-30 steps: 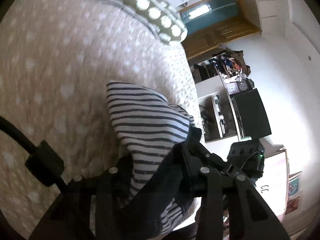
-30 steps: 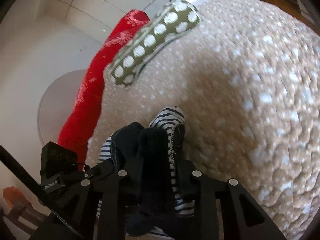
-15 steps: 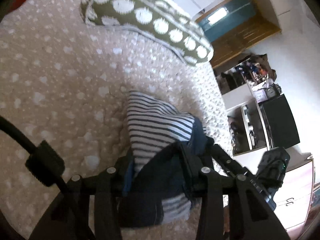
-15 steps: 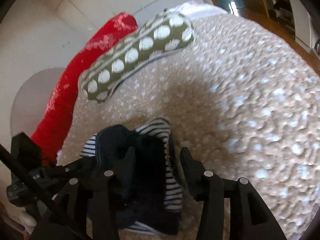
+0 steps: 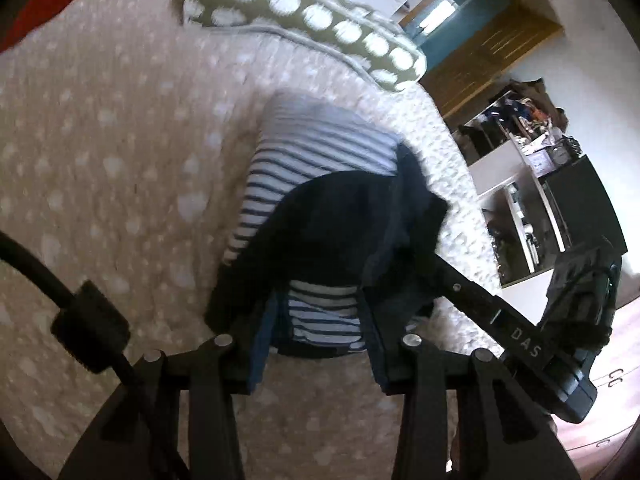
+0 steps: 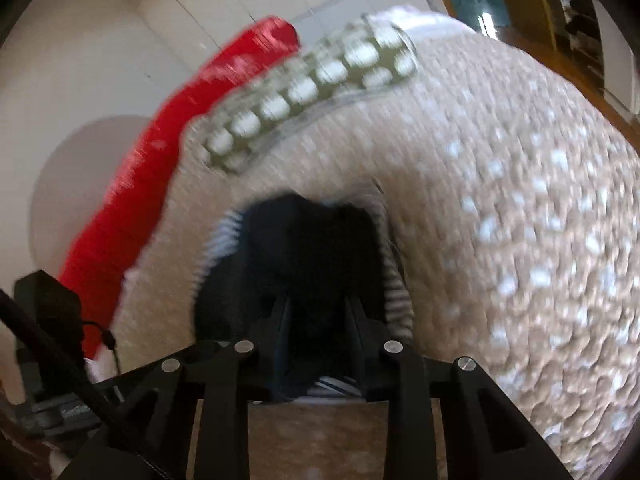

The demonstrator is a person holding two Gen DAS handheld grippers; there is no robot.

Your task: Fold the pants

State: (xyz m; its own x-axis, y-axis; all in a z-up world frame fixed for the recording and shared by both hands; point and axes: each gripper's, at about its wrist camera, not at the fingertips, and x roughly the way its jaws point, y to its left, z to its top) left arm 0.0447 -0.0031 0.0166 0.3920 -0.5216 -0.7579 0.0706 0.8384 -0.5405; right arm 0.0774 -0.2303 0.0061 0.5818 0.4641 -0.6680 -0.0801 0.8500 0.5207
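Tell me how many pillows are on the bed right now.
2. A green polka-dot pillow lies at the far end of the spotted bedspread, beyond the striped pants. A red pillow sits behind it against the wall. More may be hidden outside both views.

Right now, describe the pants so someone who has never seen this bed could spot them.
Start with the beige bedspread flecked with white. An olive cushion with white dots lies at its far end, and nearer than that sits one small bundle, the pants. They are the only striped item, thin navy and white stripes with a dark navy panel on top.
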